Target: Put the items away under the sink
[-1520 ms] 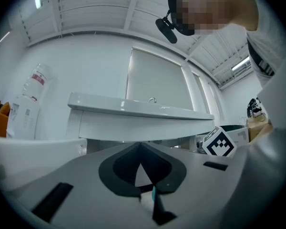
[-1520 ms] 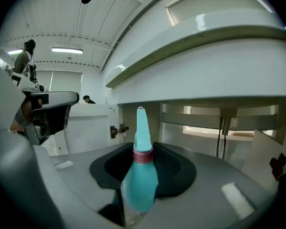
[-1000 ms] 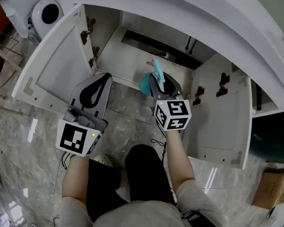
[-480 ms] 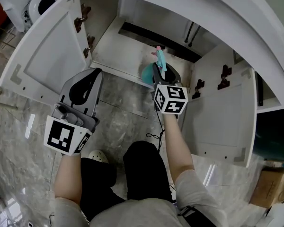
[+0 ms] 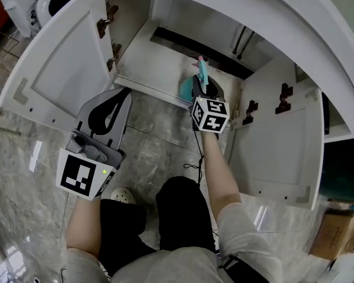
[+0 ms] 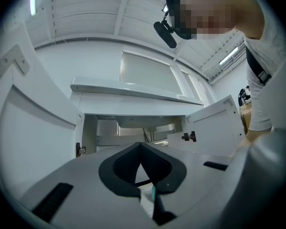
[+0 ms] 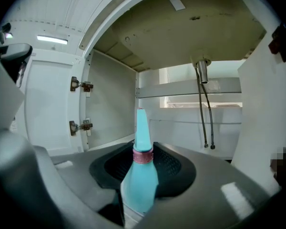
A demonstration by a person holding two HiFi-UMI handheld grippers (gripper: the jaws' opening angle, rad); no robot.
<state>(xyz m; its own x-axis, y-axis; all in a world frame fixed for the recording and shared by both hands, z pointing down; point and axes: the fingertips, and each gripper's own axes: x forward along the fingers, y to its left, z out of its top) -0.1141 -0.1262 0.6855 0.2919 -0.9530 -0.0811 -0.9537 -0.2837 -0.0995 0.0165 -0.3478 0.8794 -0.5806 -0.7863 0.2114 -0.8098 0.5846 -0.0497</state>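
The right gripper [image 5: 204, 89] pinches the fat part of a blue bottle [image 7: 142, 180], likely light and slippery, at the open cupboard [image 5: 147, 63] under the sink, while the left gripper [image 6: 142, 146] keeps its fingers pressed together.

Left tongs [image 6: 142, 146] meet at the tips, seemingly empty, facing the open cabinet [image 6: 133, 127] between 2 doors [image 6: 214, 123].

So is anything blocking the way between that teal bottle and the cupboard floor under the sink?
Nothing visible. The right gripper holds the teal bottle at the cupboard's open front, both doors stand wide, and the cupboard floor ahead is bare. The hoses hang at the back.
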